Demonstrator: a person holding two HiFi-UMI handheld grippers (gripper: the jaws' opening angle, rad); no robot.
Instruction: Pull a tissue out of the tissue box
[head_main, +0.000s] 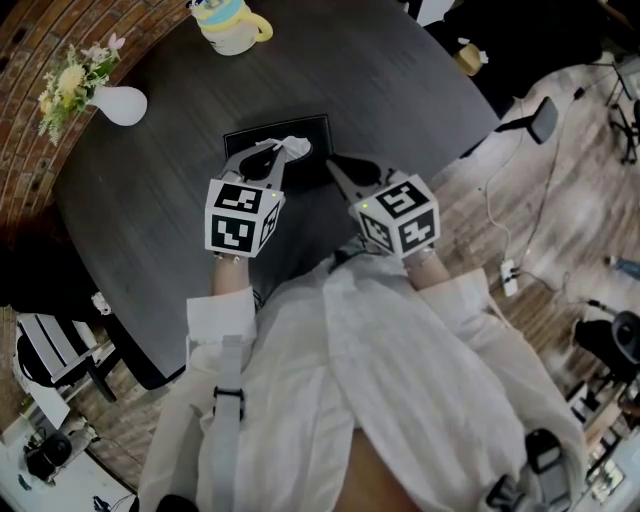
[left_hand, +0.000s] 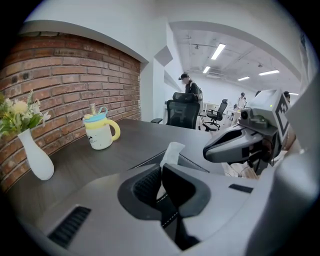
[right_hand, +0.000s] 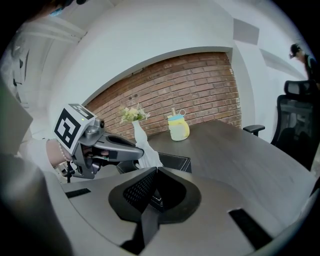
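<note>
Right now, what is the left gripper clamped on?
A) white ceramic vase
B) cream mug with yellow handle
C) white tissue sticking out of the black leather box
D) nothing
C: the left gripper view shows the left gripper with its jaws closed on the white tissue, whose top pokes up above them.

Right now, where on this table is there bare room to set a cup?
Widest bare patch: tabletop right of the tissue box, out to the rim. Another between vase, mug and box. Crowded: over the box, where the left gripper and right gripper meet at the tissue.
</note>
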